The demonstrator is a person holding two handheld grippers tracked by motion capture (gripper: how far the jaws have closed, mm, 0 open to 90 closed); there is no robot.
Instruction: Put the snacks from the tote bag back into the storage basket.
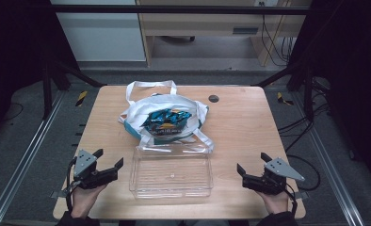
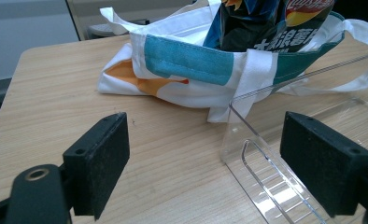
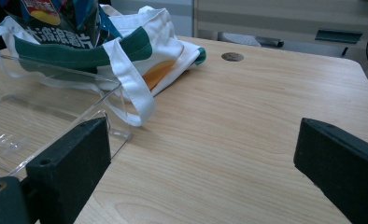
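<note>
High view: both grippers parked, snack bag waiting dead ahead

High view has the left gripper (image 1: 109, 160) and the right gripper (image 1: 252, 163) low on the bench (image 1: 240, 117), one either side of the clear tray (image 1: 171, 187), fingers spread wide and holding nothing. The left gripper view agrees: its fingers (image 2: 98, 161) stand well apart with only bare wood and the tray's near corner between them. Same story in the right gripper view, fingers (image 3: 70, 165) wide, nothing gripped.

Now the prize. The blue snack packet (image 1: 166, 120) sits in the mouth of the white tote bag (image 1: 134, 115), beyond the tray's far wall, ahead of both pairs of fingers. From the left fingers it lies forward and to the inside, up and right in that gripper's view; from the right fingers, forward and to the inside too, up and left in that gripper's view. The packet's long axis runs roughly across the bench, side to side, so either hand meets one end of it.

Which is nearer? Looks close to even, perhaps a shade in favour of the left. My read: the coming move is a reach over or round the tray, and a tote handle (image 1: 203, 139) draped at the tray's far right corner could snag the right-hand approach.
</note>
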